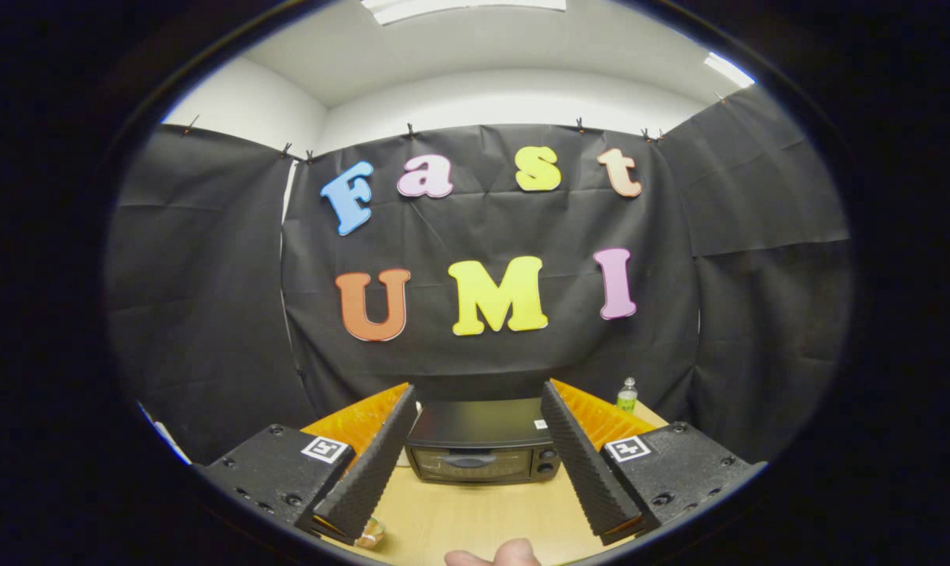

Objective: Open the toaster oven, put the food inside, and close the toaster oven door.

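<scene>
The hand-held gripper [478, 464] is open wide and holds nothing. The toaster oven [481, 444] sits on the bench [475, 515] just beyond its fingers, door closed. A small bottle [627, 395] stands farther back.

Ribbed jaws, square tags, perhaps screws.

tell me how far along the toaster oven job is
Nothing looks done yet. The toaster oven sits on the table beyond the fingers with its door shut. The gripper is open and holds nothing, apart from the oven. A bit of what may be the food lies by the near end of one finger. Left: open the door, put the food in, close the door.
</scene>
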`<action>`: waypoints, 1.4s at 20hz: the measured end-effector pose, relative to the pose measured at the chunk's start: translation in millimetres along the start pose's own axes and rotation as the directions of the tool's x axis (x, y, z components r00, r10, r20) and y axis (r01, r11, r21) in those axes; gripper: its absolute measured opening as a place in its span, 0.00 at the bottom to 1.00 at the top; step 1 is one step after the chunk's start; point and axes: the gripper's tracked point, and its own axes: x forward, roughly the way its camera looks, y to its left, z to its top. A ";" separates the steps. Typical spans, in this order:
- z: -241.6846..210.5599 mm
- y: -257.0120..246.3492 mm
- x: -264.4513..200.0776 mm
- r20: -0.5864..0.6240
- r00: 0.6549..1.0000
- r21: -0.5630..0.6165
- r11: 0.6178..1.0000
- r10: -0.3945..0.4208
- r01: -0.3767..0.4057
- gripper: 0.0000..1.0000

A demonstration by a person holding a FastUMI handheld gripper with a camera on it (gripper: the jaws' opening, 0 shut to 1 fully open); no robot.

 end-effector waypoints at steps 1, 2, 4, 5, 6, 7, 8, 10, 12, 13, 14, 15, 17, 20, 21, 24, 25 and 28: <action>-1.4 -0.3 -0.6 -0.001 1.000 0.001 1.000 -0.001 0.001 1.00; -2.3 -1.4 -0.4 -0.005 1.000 0.003 1.000 -0.001 0.001 1.00; -5.5 -2.8 0.0 -0.014 1.000 0.006 1.000 -0.001 0.001 1.00; -6.5 -3.7 0.9 -0.017 1.000 0.007 1.000 -0.002 0.002 1.00; -7.3 -4.3 2.2 -0.019 1.000 0.010 1.000 -0.002 0.002 1.00; -10.2 -4.5 3.6 -0.025 1.000 0.015 1.000 0.000 0.000 1.00; -12.5 -4.5 5.4 -0.033 0.999 0.019 1.000 0.002 -0.001 1.00; -20.8 -5.1 12.5 -0.056 0.998 0.029 1.000 0.006 -0.004 1.00; -30.0 -5.5 22.6 -0.078 0.997 0.037 0.999 0.007 -0.004 1.00; -36.5 -6.9 29.5 -0.093 0.996 0.038 0.999 0.005 -0.001 1.00; -43.5 -7.9 37.6 -0.111 0.994 0.041 0.999 0.005 -0.001 1.00; -53.2 -7.0 45.8 -0.134 0.991 0.046 0.999 0.009 -0.003 1.00; -69.3 -4.6 67.1 -0.173 0.985 0.058 0.998 0.020 -0.010 1.00; -94.2 -5.3 104.3 -0.210 0.978 0.065 0.998 0.020 -0.006 1.00; -104.1 -4.6 116.5 -0.222 0.975 0.066 0.998 0.020 -0.006 1.00; -133.7 -3.6 149.6 -0.268 0.963 0.061 0.998 0.023 -0.007 1.00; -146.5 -3.4 158.9 -0.287 0.957 0.060 0.998 0.026 -0.010 1.00; -177.4 -3.7 189.5 -0.334 0.942 0.054 0.999 0.026 -0.008 1.00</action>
